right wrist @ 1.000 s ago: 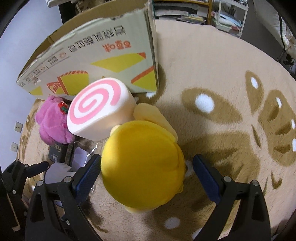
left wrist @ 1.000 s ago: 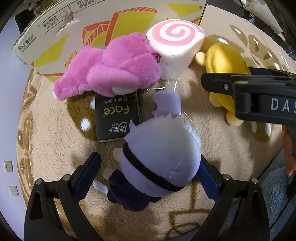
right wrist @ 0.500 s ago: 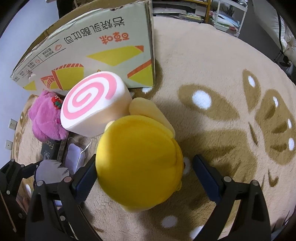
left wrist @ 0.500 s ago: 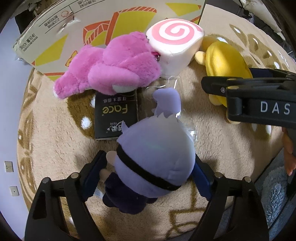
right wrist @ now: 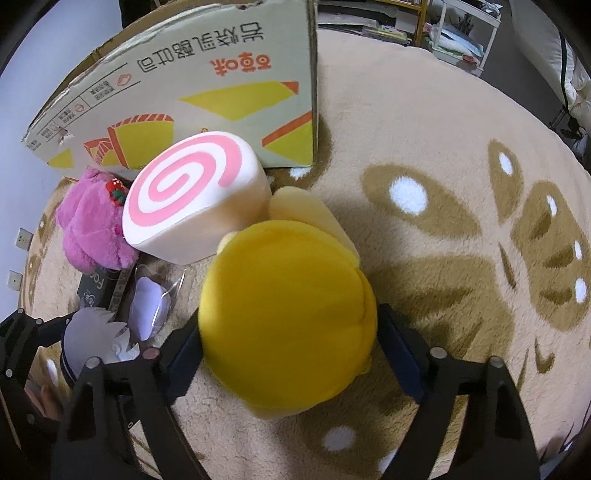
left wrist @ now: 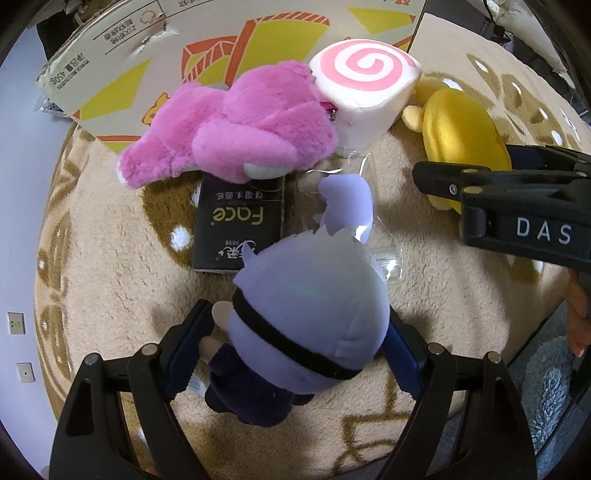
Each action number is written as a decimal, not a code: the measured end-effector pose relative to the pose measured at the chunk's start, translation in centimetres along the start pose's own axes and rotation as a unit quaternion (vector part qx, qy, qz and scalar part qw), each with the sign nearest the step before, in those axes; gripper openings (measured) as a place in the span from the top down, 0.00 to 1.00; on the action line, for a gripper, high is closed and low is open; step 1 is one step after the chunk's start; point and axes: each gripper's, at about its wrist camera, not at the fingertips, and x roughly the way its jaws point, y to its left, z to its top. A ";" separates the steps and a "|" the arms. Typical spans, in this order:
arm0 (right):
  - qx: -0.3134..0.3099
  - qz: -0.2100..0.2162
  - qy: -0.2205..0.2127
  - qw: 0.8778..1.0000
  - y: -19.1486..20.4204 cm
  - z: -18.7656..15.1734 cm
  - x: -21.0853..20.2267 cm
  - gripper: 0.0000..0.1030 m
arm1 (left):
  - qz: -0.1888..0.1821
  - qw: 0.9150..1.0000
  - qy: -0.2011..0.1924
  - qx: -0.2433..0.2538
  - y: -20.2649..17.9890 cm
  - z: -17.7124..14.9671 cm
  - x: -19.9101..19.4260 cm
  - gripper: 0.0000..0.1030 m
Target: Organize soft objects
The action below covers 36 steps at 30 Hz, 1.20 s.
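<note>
A lavender plush doll (left wrist: pixel 310 306) with a black band and dark body lies on the beige rug (left wrist: pixel 110 258). My left gripper (left wrist: pixel 295 314) points down over it, shut on its head, both blue pads pressed into its sides. In the right wrist view my right gripper (right wrist: pixel 290 321) straddles a round yellow plush (right wrist: pixel 284 314). Its jaws are closing, and the pads touch the plush on both sides. A pink plush (left wrist: pixel 236 129) and a white cushion with a pink swirl (left wrist: pixel 365 85) lie beyond, against a cardboard box (left wrist: pixel 221 48).
A black tissue pack (left wrist: pixel 236 225) and a clear plastic bag holding a lavender piece (left wrist: pixel 347 206) lie between the toys. A grey-blue mat (left wrist: pixel 546 387) borders the rug at the right. Open rug (right wrist: pixel 443 147) stretches right of the box; shelves (right wrist: pixel 454 29) stand far back.
The left jaws closed onto the lavender doll's head. The right jaws narrowed until their pads reached the yellow plush. Neither hand has shifted noticeably.
</note>
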 end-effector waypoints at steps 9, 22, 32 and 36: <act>-0.012 -0.004 -0.002 1.000 1.6 0.2 -0.5 0.22 | 0.002 1.000 -0.016 -0.003 0.2 -0.3 -1.5 0.21; -0.008 0.001 -0.023 1.000 1.0 -0.2 -3.3 0.23 | -0.007 0.999 -0.032 -0.025 2.3 -1.4 -2.9 0.32; 0.003 0.022 -0.072 0.997 0.7 -0.8 -6.3 0.25 | -0.008 0.994 -0.093 -0.052 3.5 -2.0 -6.0 0.32; 0.010 0.027 -0.106 0.994 0.2 -1.1 -8.2 0.25 | 0.004 0.989 -0.133 -0.063 3.2 -2.0 -7.8 0.32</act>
